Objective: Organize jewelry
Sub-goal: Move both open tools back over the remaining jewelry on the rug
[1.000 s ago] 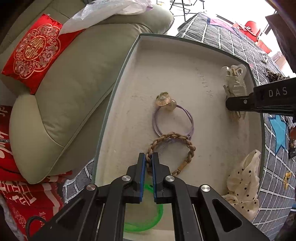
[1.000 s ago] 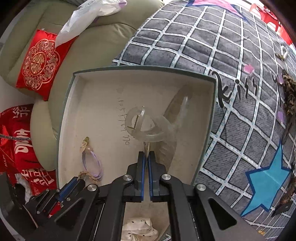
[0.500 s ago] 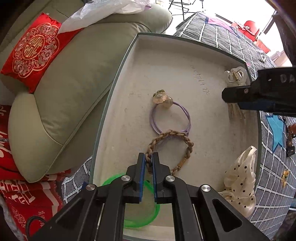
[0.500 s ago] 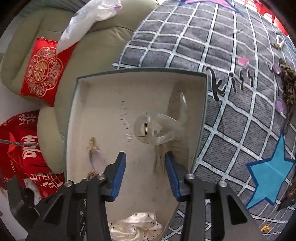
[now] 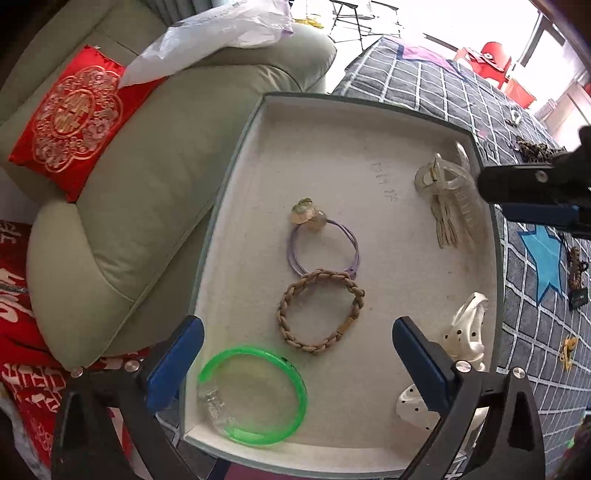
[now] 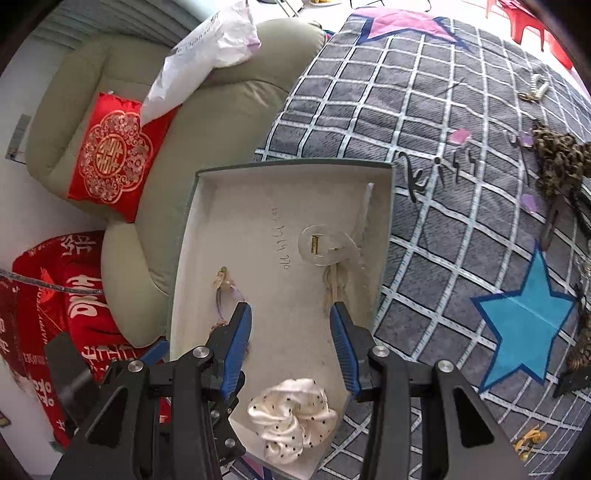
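Observation:
A shallow cream-lined tray [image 5: 229, 177] holds a braided brown bracelet [image 5: 319, 310], a purple hair tie with a shell charm [image 5: 323, 245], a green bangle [image 5: 255, 395], a clear claw clip [image 5: 447, 184] and a white dotted scrunchie [image 5: 465, 332]. My left gripper [image 5: 297, 328] hovers over the tray. Its jaws are opening wide, and the braided bracelet lies flat between and just ahead of them, untouched. My right gripper [image 6: 290, 308] is open above the tray [image 6: 295, 166]. The clear claw clip [image 6: 325, 245] rests ahead of its fingers by the right wall, and the scrunchie [image 6: 291, 417] lies under it.
A grey-green sofa [image 5: 129, 184] with a red cushion [image 5: 70, 118] and a plastic bag [image 5: 221, 33] lies left of the tray. The tray sits on a grey checked blanket with a blue star [image 6: 524, 317]. Loose pieces lie there, among them a leopard-print scrunchie [image 6: 557, 162] and a yellow clip [image 6: 528, 439].
The left jaws sprang apart and let go of the braided bracelet, which now lies on the tray. The right gripper released the clear claw clip, opened, and lifted away from it.

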Demonstrator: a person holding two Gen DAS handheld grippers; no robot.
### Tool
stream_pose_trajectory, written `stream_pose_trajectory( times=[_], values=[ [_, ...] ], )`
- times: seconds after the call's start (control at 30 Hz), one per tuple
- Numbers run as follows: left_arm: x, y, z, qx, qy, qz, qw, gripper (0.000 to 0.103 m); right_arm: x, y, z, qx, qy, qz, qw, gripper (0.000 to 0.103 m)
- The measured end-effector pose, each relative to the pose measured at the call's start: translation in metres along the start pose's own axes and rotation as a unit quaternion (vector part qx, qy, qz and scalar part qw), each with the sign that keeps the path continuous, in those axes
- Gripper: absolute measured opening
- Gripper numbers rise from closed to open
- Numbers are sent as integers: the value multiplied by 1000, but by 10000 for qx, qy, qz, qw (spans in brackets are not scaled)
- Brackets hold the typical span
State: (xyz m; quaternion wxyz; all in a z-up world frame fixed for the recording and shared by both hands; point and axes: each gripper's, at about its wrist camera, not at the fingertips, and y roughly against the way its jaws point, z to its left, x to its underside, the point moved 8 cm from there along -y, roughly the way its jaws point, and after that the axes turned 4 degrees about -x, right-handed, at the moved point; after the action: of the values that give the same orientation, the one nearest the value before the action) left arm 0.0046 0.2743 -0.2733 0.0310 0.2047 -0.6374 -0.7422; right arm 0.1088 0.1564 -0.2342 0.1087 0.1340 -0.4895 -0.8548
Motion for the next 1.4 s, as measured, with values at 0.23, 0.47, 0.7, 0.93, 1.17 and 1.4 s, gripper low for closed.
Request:
stream_pose_trajectory(
  times=[0.23, 0.47, 0.7, 0.93, 1.17, 1.4],
  values=[
    [-6, 24, 12, -691, 32, -189, 9974, 102, 9, 24, -8, 27, -71, -178, 9998, 61],
    [-6, 43, 6, -596, -195, -135, 9979, 102, 24, 54, -23, 110, -157, -373, 9991, 81],
    [-9, 76, -13, -299, -285, -260, 9988, 102, 52, 85, -52, 154, -457, -509, 9975, 85],
    [-1, 109, -48, 27, -610, -389, 9974, 102, 92, 110, -94, 216, -1008, -654, 9925, 86],
    [11, 131, -91, 284, -1055, -399, 9932, 102, 134, 141, -142, 474, -1404, -890, 9849, 88],
    [13, 136, -137, 352, -1427, -370, 9884, 102, 167, 155, -194, 543, -2029, -743, 9749, 88]
  ],
)
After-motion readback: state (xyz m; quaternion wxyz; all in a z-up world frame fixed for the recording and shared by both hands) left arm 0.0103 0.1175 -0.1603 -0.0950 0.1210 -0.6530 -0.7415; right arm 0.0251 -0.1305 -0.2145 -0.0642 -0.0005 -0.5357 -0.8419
